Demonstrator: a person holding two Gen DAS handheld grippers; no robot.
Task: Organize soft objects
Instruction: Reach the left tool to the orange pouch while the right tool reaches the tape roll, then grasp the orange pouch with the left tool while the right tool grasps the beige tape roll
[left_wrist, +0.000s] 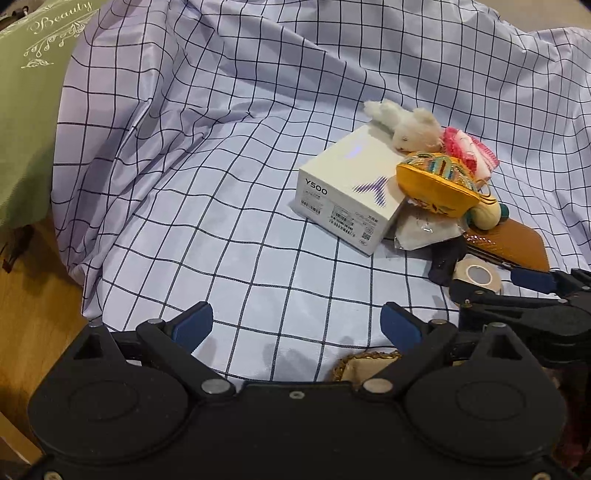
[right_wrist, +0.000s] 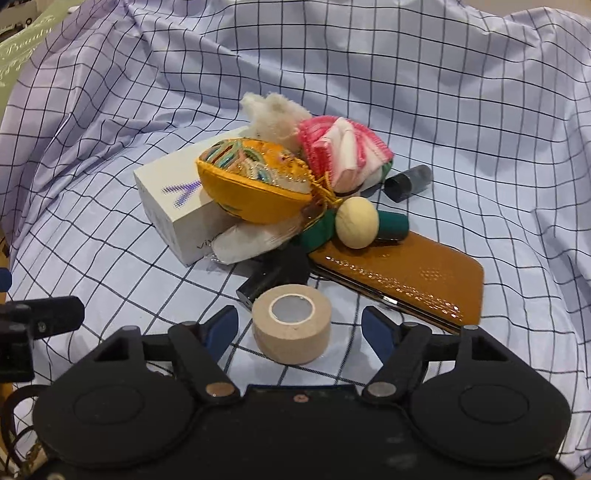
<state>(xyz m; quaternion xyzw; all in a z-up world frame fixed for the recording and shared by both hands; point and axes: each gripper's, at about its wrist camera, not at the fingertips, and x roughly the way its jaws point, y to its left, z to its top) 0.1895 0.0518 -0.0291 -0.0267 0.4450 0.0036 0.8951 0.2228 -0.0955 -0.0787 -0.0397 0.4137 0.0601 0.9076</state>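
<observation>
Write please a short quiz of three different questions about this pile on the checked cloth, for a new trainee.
1. True or false: the tape roll lies between the right gripper's open jaws, untouched.
2. What rests on the white box? A) yellow embroidered pouch B) brown wallet C) tape roll
3. Fill in: the left gripper holds ____.

Key: 1 true; 2 A; 3 nothing.

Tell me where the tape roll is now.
The tape roll stands on the checked cloth between the right gripper's open fingers, untouched, just before the brown wallet.
</observation>
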